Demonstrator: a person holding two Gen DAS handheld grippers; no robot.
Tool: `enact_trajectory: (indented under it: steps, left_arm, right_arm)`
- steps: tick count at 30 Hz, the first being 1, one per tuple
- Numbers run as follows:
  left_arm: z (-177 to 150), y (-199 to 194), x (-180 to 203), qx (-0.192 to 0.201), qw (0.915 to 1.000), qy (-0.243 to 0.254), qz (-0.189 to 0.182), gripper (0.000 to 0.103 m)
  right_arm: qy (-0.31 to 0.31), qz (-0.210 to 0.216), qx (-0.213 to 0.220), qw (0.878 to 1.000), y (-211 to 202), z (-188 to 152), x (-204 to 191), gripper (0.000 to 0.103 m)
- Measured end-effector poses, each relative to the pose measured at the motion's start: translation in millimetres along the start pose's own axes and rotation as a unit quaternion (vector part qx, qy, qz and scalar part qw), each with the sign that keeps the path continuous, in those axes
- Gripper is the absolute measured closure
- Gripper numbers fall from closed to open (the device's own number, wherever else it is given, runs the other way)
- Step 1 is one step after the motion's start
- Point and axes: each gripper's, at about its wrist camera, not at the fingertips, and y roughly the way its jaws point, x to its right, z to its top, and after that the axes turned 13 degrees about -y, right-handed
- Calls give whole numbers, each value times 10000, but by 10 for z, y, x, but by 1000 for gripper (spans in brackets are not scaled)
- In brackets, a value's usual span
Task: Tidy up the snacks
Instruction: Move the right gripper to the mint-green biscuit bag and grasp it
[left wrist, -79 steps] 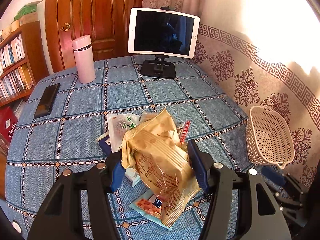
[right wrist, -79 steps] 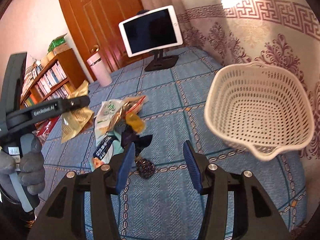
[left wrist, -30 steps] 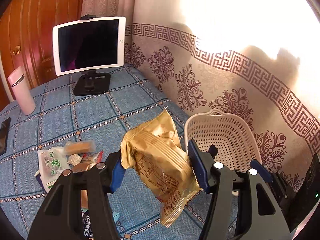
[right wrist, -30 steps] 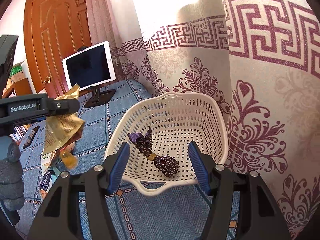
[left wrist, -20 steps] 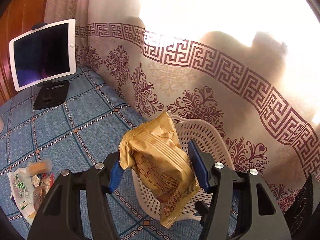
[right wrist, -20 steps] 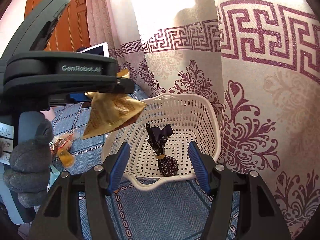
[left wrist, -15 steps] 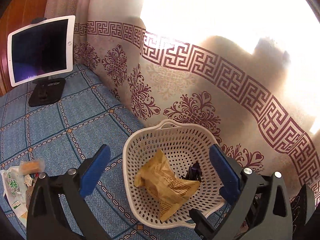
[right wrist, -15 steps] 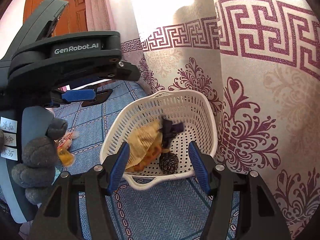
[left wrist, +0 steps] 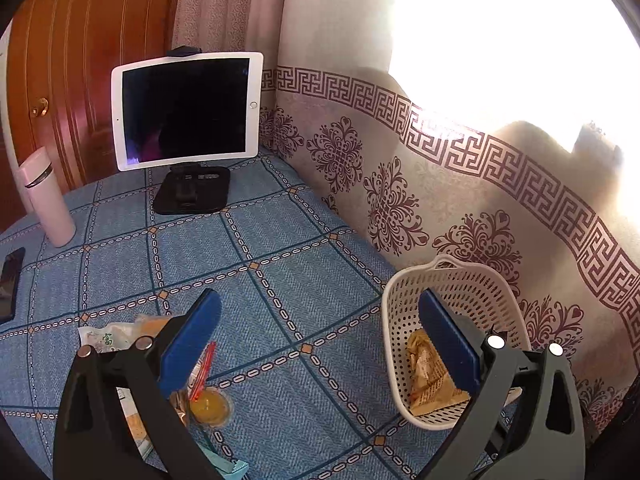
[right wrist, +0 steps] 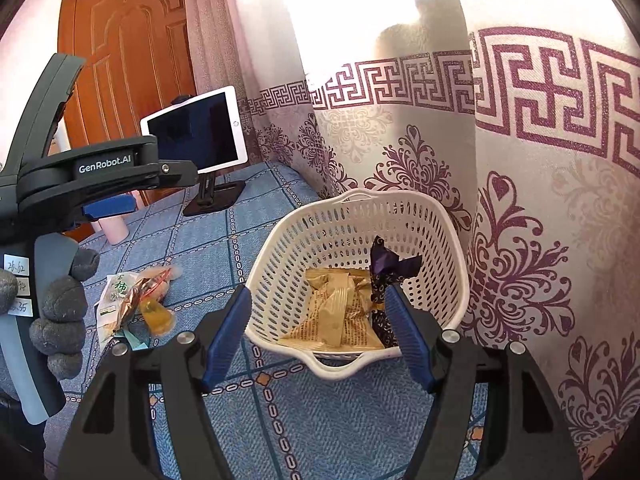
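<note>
A white perforated basket (left wrist: pixel 460 280) (right wrist: pixel 360 196) stands against the patterned wall. Inside it lie a gold snack packet (left wrist: pixel 428 380) (right wrist: pixel 340 312) and a purple wrapped candy (right wrist: pixel 384 268). My left gripper (left wrist: pixel 318 300) is wide open and empty, hovering over the blue cloth between the basket and the snack pile (left wrist: pixel 200 396) (right wrist: pixel 136 300). A grey-gloved hand (right wrist: pixel 60 304) holds it in the right wrist view. My right gripper (right wrist: pixel 317 294) hangs just before the basket's near rim, its jaws opening with nothing gripped between them.
A tablet on a black stand (left wrist: pixel 184 108) sits at the back of the blue checked tablecloth (left wrist: pixel 300 240). A pink bottle (left wrist: pixel 44 196) and a dark phone (left wrist: pixel 10 280) are at the far left. The wall runs close behind the basket.
The left gripper let the gold packet drop into the basket, opened wide, then swung back left toward the pile. The right gripper's jaws have spread a little wider.
</note>
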Motion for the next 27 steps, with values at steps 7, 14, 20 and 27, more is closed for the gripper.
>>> enact_trajectory:
  steps: [7, 14, 20, 27]
  left_arm:
    - [61, -290, -468, 213, 9990, -243, 295, 3]
    - [-32, -431, -1066, 201, 9949, -611, 773, 3]
    - [-221, -439, -1502, -9, 9897, -985, 1037, 3]
    - [-358, -472, -1810, -37, 9842, -1216, 1286, 3]
  right_arm:
    - [-190, 311, -27, 9993, -23, 67, -248, 34]
    - [-418, 657, -171, 9968, -6, 67, -533, 34]
    - [-628, 1424, -674, 9855, 156, -17, -884, 29]
    - [-863, 2294, -1321, 9604, 361, -173, -1370, 27]
